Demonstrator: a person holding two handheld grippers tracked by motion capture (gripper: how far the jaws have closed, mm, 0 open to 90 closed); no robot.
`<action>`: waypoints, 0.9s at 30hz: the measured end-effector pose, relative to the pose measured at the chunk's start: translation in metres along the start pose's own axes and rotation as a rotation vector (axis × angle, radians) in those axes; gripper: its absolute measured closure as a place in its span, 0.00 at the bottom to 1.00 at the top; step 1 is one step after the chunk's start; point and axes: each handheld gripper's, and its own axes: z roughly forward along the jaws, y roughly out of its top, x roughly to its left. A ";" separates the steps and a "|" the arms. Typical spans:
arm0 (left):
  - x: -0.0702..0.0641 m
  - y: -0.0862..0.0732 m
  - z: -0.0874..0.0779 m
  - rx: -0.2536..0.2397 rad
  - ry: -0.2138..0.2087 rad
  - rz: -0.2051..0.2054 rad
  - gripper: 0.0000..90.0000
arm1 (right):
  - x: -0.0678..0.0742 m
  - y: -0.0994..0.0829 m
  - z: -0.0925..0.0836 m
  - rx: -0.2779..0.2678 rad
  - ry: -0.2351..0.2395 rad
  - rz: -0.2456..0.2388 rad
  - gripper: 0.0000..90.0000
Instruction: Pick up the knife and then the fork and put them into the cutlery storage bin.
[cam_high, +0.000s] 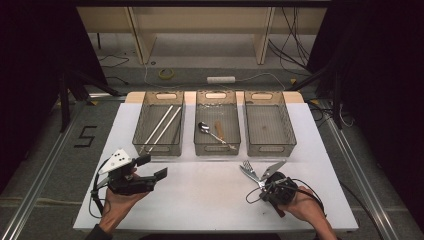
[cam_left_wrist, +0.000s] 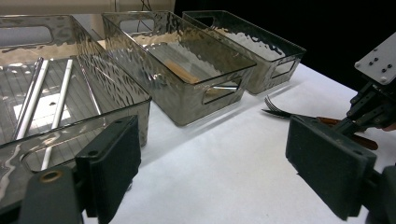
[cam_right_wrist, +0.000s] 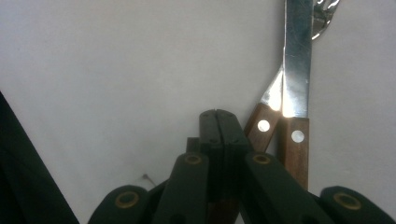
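Wooden cutlery handles (cam_right_wrist: 294, 154) half behind right claw (cam_right_wrist: 217, 114)

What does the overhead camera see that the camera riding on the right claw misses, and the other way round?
High view: three clear bins, two metal sticks in the left one, a spoon in the middle one, and the open left claw. Right gripper view: close up, round rivets in two wooden handles, with the right claw shut right beside them. Both: the knife and fork lying on the white table.
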 end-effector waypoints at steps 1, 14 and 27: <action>0.000 0.000 0.000 0.000 0.000 0.000 0.20 | -0.001 0.000 0.000 0.001 -0.002 0.000 1.00; 0.000 0.000 0.000 0.004 0.003 0.004 0.20 | -0.005 -0.001 -0.002 0.018 -0.014 0.007 1.00; 0.000 0.000 -0.001 0.001 0.006 0.003 0.20 | -0.016 0.008 -0.035 -0.015 -0.099 0.013 0.64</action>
